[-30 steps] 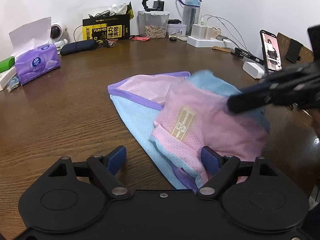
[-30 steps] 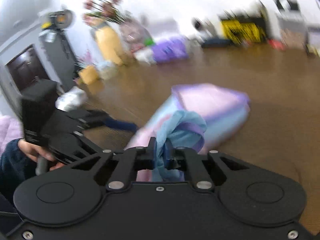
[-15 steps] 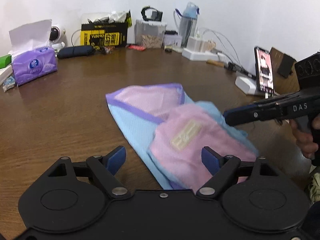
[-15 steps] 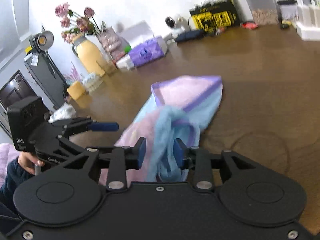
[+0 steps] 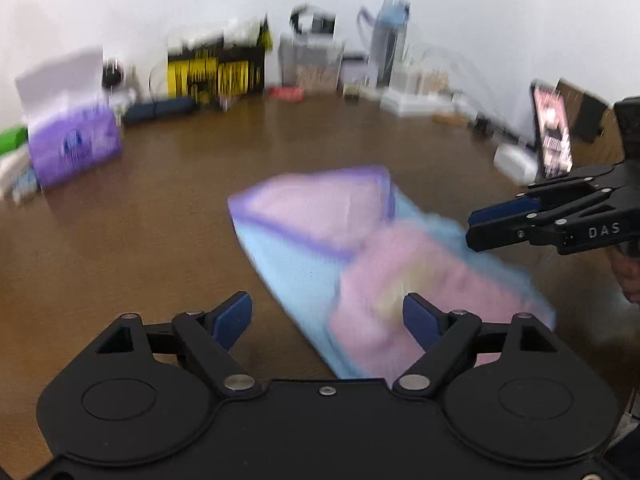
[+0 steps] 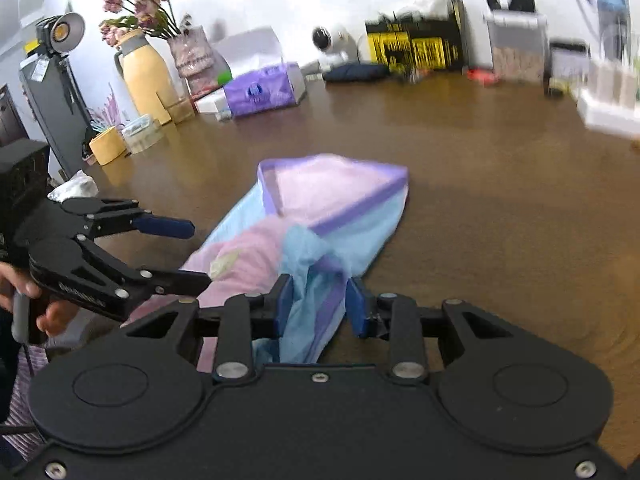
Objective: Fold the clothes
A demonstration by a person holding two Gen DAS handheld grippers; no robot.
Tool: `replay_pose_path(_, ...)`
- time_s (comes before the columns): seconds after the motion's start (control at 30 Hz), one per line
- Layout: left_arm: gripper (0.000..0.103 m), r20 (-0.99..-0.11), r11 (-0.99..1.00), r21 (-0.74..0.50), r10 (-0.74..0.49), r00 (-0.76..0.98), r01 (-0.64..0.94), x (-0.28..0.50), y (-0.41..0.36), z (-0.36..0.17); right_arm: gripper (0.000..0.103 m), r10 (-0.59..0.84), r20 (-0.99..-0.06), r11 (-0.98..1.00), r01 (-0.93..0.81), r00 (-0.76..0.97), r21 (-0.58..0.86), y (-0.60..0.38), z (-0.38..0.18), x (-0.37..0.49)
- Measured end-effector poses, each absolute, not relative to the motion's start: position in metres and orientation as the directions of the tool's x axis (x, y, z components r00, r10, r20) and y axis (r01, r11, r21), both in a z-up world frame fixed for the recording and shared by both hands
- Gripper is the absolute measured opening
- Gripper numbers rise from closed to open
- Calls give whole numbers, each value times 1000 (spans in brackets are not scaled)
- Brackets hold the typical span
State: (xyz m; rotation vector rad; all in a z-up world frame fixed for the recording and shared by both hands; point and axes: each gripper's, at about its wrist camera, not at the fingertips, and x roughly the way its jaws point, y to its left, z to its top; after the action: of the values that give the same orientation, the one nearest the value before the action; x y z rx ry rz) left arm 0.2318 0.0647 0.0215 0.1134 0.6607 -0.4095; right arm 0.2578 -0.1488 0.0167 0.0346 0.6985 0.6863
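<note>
On the wooden table, a half-folded pink-and-blue garment; both hand-held grippers opening, gripping nothing

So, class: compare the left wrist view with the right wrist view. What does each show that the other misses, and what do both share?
Only the left wrist view shows the lit phone standing at the table's right edge. Only the right wrist view shows the flowers beside a yellow flask, and a studio lamp. Both share the pink and blue garment, the purple tissue pack and the wooden table.
</note>
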Motion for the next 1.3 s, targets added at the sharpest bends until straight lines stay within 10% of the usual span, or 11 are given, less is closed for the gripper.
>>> replay_pose_path(0.1, 89, -641, 906, 9, -319, 698, 423, 268, 68, 29, 67, 584, -580, 781, -588, 568, 211, -151, 35, 291)
replay_pose_path(0.3, 54, -735, 931, -54, -281, 617, 361, 341, 68, -2, 67, 544, -679, 779, -597, 493, 191, -138, 20, 369)
replay_pose_path(0.43, 9, -735, 925, -57, -293, 611, 375, 351, 65, -3, 26, 526, -732, 767, -613, 433, 189, -126, 2, 402)
replay_pose_path(0.5, 2, -729, 931, -50, -282, 623, 363, 352, 66, -3, 5, 518, -744, 754, -636, 421, 165, -121, -2, 405)
replay_pose_path(0.9, 2, -501, 938, -15, -307, 809, 347, 207, 64, 39, 5, 826, -405, 425, -905, 392, -10, -180, 50, 285)
replay_pose_path(1.13, 7, -598, 927, -109, -350, 721, 360, 137, 62, -12, 8, 722, -674, 206, -978, 156, -5, -192, 6, 212)
replay_pose_path(1.2, 16, -613, 938, -107, -324, 721, 330, 138, 65, -8, 12, 730, -668, 198, -980, 148, -1, -193, 9, 209)
replay_pose_path(1.3, 62, -604, 939, -50, -299, 739, 340, 135, 65, 2, 24, 800, -580, 186, -983, 155, -5, -199, 37, 207)
